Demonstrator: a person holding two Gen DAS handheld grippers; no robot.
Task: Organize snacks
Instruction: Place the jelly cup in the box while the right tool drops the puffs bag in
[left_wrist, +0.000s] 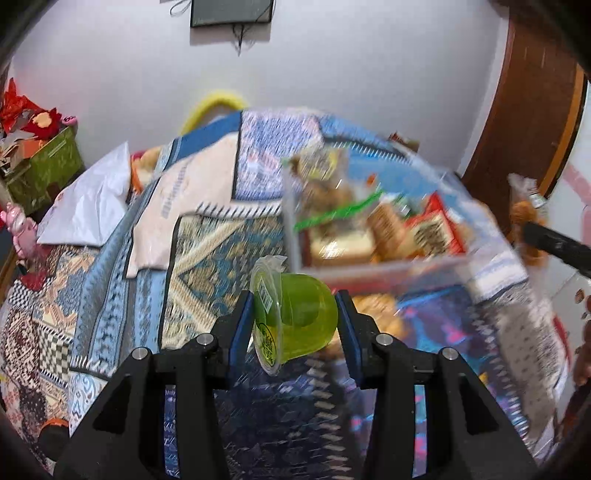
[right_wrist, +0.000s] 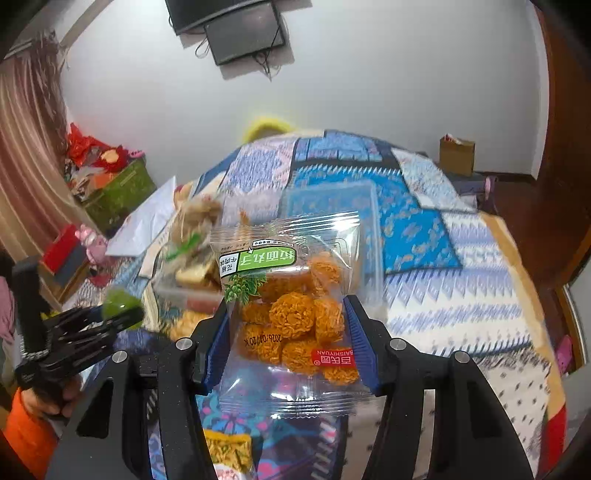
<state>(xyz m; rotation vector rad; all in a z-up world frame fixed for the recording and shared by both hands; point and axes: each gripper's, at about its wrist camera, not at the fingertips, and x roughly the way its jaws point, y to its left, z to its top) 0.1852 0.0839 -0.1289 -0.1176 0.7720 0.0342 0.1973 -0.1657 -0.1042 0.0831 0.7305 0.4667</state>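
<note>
My left gripper (left_wrist: 293, 314) is shut on a green jelly cup (left_wrist: 295, 321), held on its side above the patterned bed; it also shows in the right wrist view (right_wrist: 118, 302). My right gripper (right_wrist: 288, 314) is shut on a clear packet of orange noodle balls (right_wrist: 295, 314), lifted above the bed; that packet shows at the right edge of the left wrist view (left_wrist: 524, 218). A clear plastic box (left_wrist: 369, 221) filled with several snacks sits just beyond the jelly cup. A second clear box (right_wrist: 332, 199), with nothing visible inside, lies behind the packet.
A patterned blue quilt (right_wrist: 461, 258) covers the bed. A white bag (left_wrist: 88, 199) lies at its left. A green storage box (left_wrist: 44, 166) with red items stands by the wall. More snack packets (right_wrist: 225, 450) lie below my right gripper. A brown door (left_wrist: 524, 103) is at right.
</note>
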